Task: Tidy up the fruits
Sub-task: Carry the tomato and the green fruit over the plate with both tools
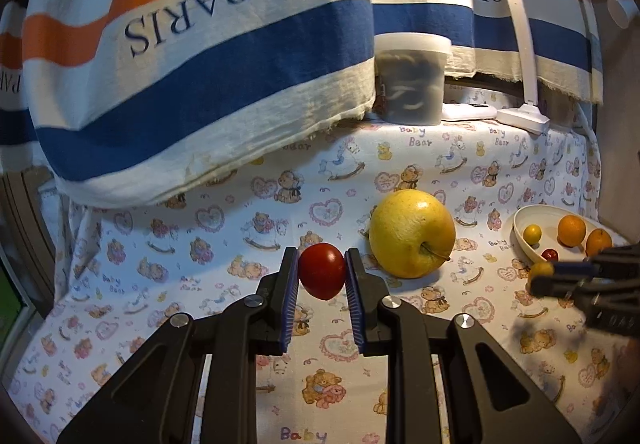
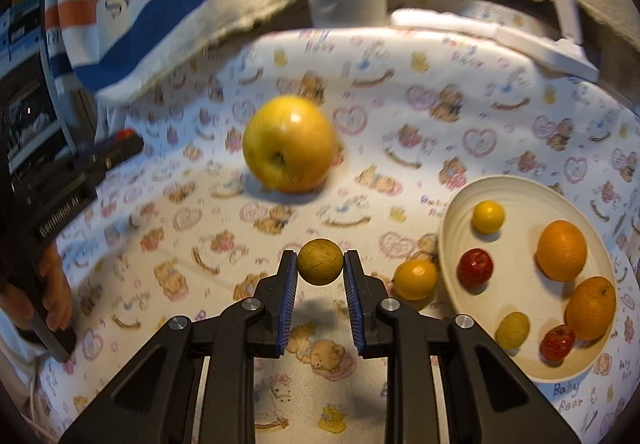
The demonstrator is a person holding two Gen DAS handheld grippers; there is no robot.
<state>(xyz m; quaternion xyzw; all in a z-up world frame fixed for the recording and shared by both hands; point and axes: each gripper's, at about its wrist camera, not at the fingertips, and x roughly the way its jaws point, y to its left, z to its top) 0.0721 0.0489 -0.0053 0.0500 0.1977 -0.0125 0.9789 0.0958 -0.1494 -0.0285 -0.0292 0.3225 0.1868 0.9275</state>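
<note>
My left gripper (image 1: 321, 271) is shut on a small red fruit (image 1: 322, 270), held above the cloth. To its right lies a big yellow apple (image 1: 412, 233), which the right wrist view shows as apple (image 2: 289, 143) near the middle of the table. My right gripper (image 2: 320, 262) is shut on a small olive-brown round fruit (image 2: 320, 261), lifted off the cloth. Right of it a cream plate (image 2: 452, 220) holds several small fruits: two oranges, red ones and yellow ones. A small orange-yellow fruit (image 2: 416, 279) rests on the cloth against the plate's left rim.
A striped PARIS towel (image 1: 208, 56) hangs over the back left. A lidded plastic tub (image 1: 412, 78) and a white lamp base (image 1: 524, 116) stand at the back. The bear-print cloth (image 1: 224, 228) covers the table. A person's hand (image 2: 56, 284) holds the left gripper's handle.
</note>
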